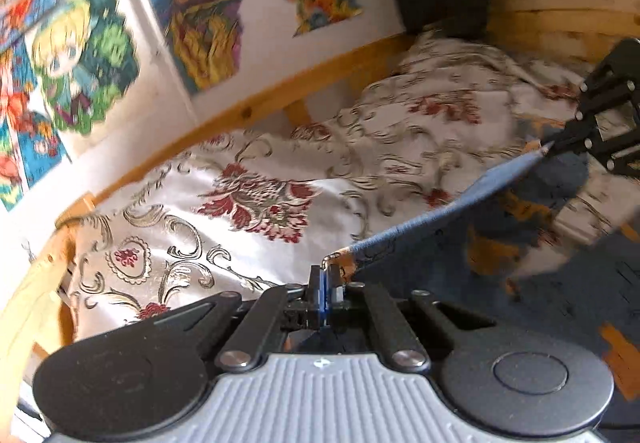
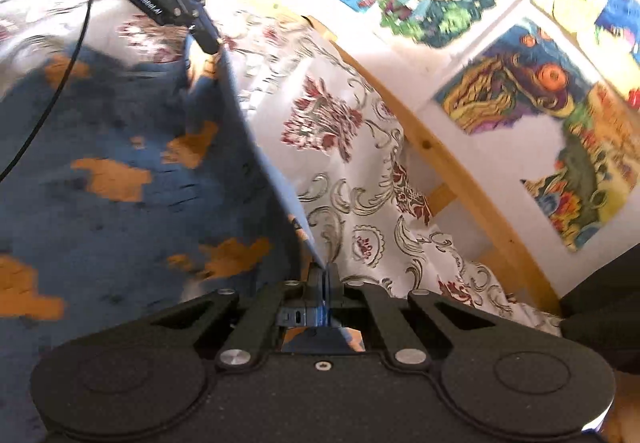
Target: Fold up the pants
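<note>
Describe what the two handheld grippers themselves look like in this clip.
The left gripper has black linkage arms, round black pivots and a ribbed grey body. The right gripper is all black, with silver rivets. Seen from the right wrist, the left carries white "GenRobot.AI" lettering and a thin black cable.

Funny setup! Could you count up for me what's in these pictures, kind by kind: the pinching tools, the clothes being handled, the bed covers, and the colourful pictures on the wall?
Pinching tools: 2, the left gripper and the right gripper, both shut on the pants
Pants: 1, blue with orange patches
Flowered bedspread: 1
Wall pictures: at least 4, such as this one; blur hides the edges
Total: at least 8
</note>
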Available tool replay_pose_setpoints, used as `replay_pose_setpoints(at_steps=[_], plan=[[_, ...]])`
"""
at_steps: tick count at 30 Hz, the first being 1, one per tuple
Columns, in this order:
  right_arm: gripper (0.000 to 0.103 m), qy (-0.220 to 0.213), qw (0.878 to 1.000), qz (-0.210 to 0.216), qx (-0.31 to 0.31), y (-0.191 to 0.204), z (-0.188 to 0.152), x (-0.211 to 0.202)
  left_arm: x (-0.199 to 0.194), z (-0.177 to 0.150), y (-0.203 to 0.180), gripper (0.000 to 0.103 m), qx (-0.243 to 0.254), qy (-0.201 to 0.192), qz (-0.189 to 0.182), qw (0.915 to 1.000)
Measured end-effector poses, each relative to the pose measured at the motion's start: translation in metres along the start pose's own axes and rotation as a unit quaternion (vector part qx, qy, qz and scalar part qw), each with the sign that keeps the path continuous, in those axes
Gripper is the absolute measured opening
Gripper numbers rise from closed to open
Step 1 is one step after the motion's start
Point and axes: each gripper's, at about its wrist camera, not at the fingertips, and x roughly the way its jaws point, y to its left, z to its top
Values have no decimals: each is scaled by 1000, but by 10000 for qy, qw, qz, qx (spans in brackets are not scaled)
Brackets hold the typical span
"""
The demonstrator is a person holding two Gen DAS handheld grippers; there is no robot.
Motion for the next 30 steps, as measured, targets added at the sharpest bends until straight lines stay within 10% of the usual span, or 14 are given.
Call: replay_pose_setpoints(at_steps=[19, 25, 30], plan=[[0, 508, 9978, 382, -194, 160, -20, -101, -60, -108, -95, 2, 1298, 653, 87, 9893], [27, 439, 9983, 361, -143, 161, -26, -98, -59, -111, -106, 45, 1656, 508, 339, 9843], [35, 364, 9985, 272, -302, 163, -30, -98, -53, -111, -106, 46, 1876, 619, 185, 9801]])
